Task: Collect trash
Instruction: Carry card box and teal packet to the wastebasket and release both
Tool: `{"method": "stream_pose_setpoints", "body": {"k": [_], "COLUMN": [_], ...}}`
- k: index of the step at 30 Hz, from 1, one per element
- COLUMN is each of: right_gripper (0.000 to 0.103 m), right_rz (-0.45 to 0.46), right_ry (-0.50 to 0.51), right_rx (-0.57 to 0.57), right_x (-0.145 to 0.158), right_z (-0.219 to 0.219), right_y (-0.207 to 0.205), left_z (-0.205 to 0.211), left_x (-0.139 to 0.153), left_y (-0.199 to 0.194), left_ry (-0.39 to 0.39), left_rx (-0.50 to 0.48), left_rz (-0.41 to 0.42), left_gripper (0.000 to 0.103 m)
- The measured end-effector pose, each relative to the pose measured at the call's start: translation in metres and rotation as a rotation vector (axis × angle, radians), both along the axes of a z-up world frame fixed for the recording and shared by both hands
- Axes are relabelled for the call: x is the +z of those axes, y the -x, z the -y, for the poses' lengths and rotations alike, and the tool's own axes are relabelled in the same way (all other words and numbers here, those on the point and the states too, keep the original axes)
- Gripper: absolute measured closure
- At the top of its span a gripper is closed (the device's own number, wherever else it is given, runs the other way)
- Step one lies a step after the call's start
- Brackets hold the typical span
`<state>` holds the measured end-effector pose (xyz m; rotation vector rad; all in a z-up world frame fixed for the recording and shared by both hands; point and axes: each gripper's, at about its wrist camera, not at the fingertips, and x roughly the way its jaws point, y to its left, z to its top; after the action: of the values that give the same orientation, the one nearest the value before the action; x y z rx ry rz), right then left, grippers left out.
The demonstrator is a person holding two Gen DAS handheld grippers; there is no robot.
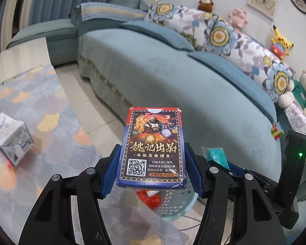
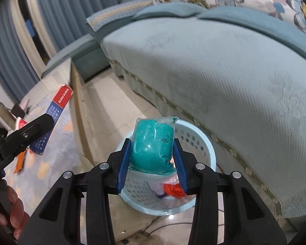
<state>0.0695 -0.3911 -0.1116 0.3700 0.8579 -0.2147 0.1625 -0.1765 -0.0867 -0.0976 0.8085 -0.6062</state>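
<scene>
Playing-card box point(image 1: 152, 149) upright between the left gripper point(image 1: 153, 169) jaws, clamped at both long sides, above the pale blue perforated basket point(image 1: 177, 202). Bagged teal putty lump point(image 2: 153, 146) pinched in the narrower right gripper point(image 2: 152, 161) jaws, directly over that basket on the floor beside the sofa point(image 2: 224, 65).

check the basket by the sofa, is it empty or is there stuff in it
Not empty. The pale blue basket already holds an orange crumpled wrapper and some clear plastic at its bottom.

Basket point(image 2: 204, 143) on floor betw table point(image 2: 57, 77) & sofa point(image 2: 214, 71)
</scene>
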Motion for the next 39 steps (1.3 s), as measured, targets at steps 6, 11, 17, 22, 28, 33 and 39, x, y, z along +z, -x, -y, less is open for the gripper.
{"method": "stream_pose_setpoints", "body": {"k": [6,11,17,22,28,33,39], "right_gripper": [0.064,0.064,0.061,0.039,0.039,0.039,0.039], "right_rz": [-0.043,-0.053,-0.066,-0.061,-0.008,0.063,0.141], "right_ry": [-0.014,-0.013,-0.011,-0.028,-0.031,-0.017,0.021], "right_rx": [-0.017,-0.014,-0.026,-0.054,-0.026,0.042,0.147], "right_x": [-0.017,-0.021,-0.025,-0.026,-0.011,0.011,0.039], "right_z": [0.005,0.005,0.007,0.013,0.006,-0.016,-0.058], "right_y": [-0.001,-0.004,-0.008,-0.007,-0.003,-0.003,-0.007], "left_z": [0.013,0.012,0.010,0.001,-0.011,-0.028,-0.070], "left_x": [-0.017,-0.014,-0.012,-0.010,-0.005,0.013,0.049], "left_y": [-0.006,-0.006,-0.004,-0.004,-0.001,0.007,0.018], "left_ry": [-0.031,-0.020,-0.028,-0.019,-0.017,0.011,0.087], "left_rx": [-0.026,-0.036,-0.034,-0.027,-0.020,-0.001,0.068], "left_rz": [-0.048,-0.033,-0.025,-0.018,0.000,0.039,0.120], "left_gripper": [0.044,0.045,0.045,0.045,0.045,0.044,0.043]}}
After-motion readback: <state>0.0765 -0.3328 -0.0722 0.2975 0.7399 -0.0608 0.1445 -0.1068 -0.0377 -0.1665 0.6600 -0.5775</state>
